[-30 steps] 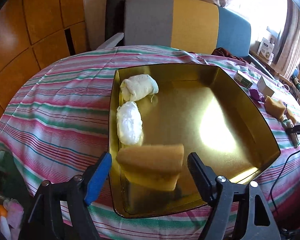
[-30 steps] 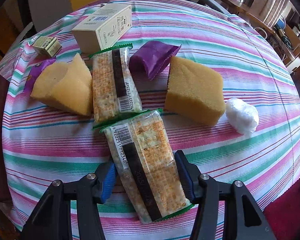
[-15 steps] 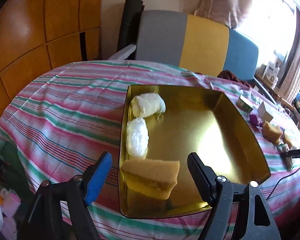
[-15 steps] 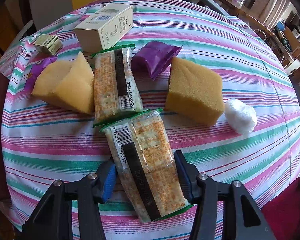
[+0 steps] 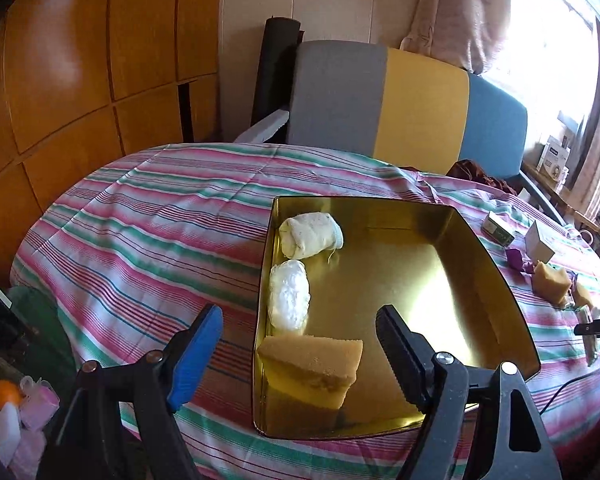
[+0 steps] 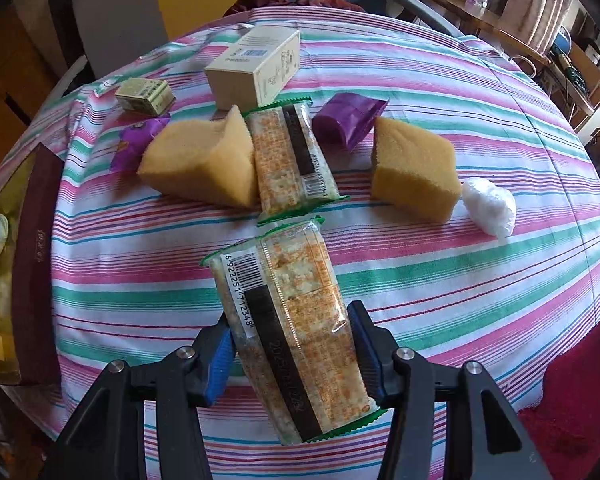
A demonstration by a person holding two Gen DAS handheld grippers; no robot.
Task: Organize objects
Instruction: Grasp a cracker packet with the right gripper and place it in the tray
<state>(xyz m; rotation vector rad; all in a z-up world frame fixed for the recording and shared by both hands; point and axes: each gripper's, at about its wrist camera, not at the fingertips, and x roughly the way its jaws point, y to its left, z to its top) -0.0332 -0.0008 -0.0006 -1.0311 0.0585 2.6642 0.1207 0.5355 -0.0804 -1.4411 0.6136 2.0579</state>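
Clear-wrapped cracker pack (image 6: 290, 332), barcode uppermost, raised off the striped surface (image 6: 440, 272) just before a second cracker pack (image 6: 292, 160). Yellow sponge (image 5: 312, 368) inside gold tray (image 5: 496, 276), near corner.

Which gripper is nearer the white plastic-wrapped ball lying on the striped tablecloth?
Right. The right gripper is clamped on a cracker packet near the white plastic-wrapped ball. The left gripper hangs open over the gold tray, well away from it.
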